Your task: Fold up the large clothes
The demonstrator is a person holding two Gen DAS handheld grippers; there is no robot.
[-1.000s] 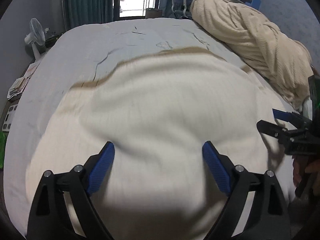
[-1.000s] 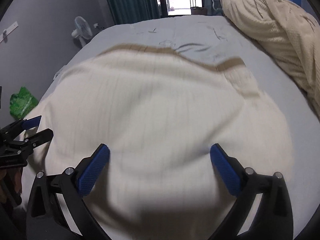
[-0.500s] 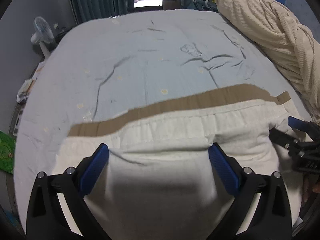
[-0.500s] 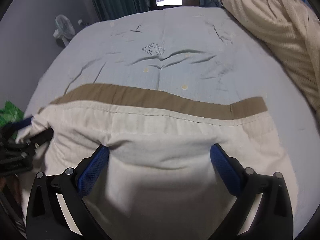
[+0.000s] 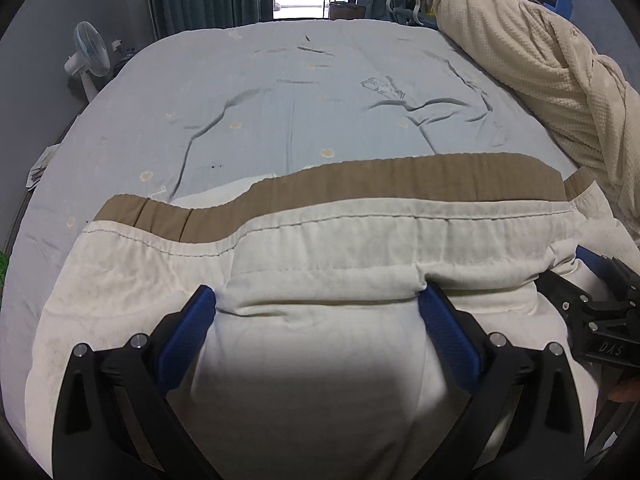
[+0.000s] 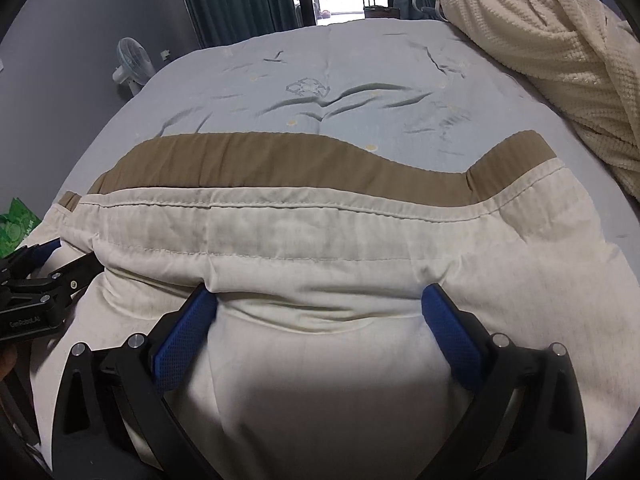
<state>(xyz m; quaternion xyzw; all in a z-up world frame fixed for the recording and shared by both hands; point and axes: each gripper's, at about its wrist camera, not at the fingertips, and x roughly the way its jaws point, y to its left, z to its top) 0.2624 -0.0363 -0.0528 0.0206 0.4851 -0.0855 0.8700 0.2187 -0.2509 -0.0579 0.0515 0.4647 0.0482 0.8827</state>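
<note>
1. Two grippers are working side by side over one cream garment (image 5: 320,248), which is lying spread across the near half of a bed, on the pale blue sheet (image 5: 300,92). Its tan band (image 5: 400,180) is running crosswise along the far edge.
2. Left gripper (image 5: 318,296): jaws are standing spread wide and have just been opening. A soft ridge of cloth is lying between the fingertips and puckering at each pad, but the pads are not pinching it.
3. Right gripper (image 6: 319,294): jaws are likewise standing wide, straddling a similar ridge and clamping nothing.
4. Handling, as a judgement: the cloth is looking thin, limp and light for its size. It is creasing wherever it is touched and sagging into the bedding, so it will be trailing and dragging rather than holding any shape. It is not looking slippery or fragile.
5. Where to take hold, as I am reading it: the stitched hem just below the band, or the band's two ends, since those doubled layers are giving the pads something firm. A pinch in mid-panel would only be lifting a tent of cloth.
6. Left view alone is showing the band's pleated left end, a pale layer peeking out beyond it, and the other gripper over the garment's right side.
7. Right view alone is showing the band humping up at its right end, and a green packet (image 6: 18,224) lying off the bed's left side.
8. Both views are showing the waffle blanket (image 5: 540,60) heaped to the right, apart from the garment.
</note>
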